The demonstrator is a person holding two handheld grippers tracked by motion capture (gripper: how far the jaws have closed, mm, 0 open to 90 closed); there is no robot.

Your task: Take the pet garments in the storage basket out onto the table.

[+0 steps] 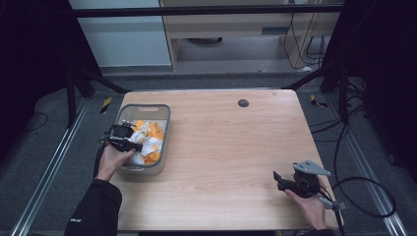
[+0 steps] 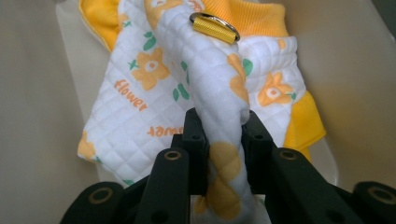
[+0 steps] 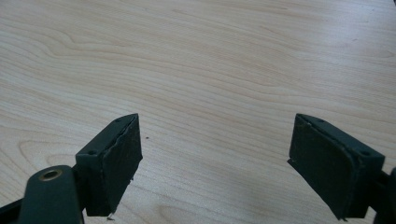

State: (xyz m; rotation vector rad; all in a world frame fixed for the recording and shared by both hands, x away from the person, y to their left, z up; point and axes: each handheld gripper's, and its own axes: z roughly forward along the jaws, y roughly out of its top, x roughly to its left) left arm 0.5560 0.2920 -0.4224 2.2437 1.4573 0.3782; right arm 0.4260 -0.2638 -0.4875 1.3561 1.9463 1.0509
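Observation:
A grey plastic bin [image 1: 166, 118] stands at the table's left side and holds a white quilted cloth [image 1: 147, 140] printed with orange flowers, with orange fabric around it. My left gripper [image 1: 129, 142] reaches into the bin from the near side. In the left gripper view it [image 2: 223, 133] is shut on a raised fold of the quilted cloth [image 2: 210, 79]; a yellow metal ring [image 2: 214, 27] sits on top of that fold. My right gripper [image 1: 280, 179] rests low at the table's near right, and in its own view it [image 3: 215, 163] stands open over bare wood.
The wooden table [image 1: 231, 147] has a small dark round grommet [image 1: 243, 103] near its far edge. Cables [image 1: 364, 196] trail on the floor to the right. Black frame legs stand at the far corners.

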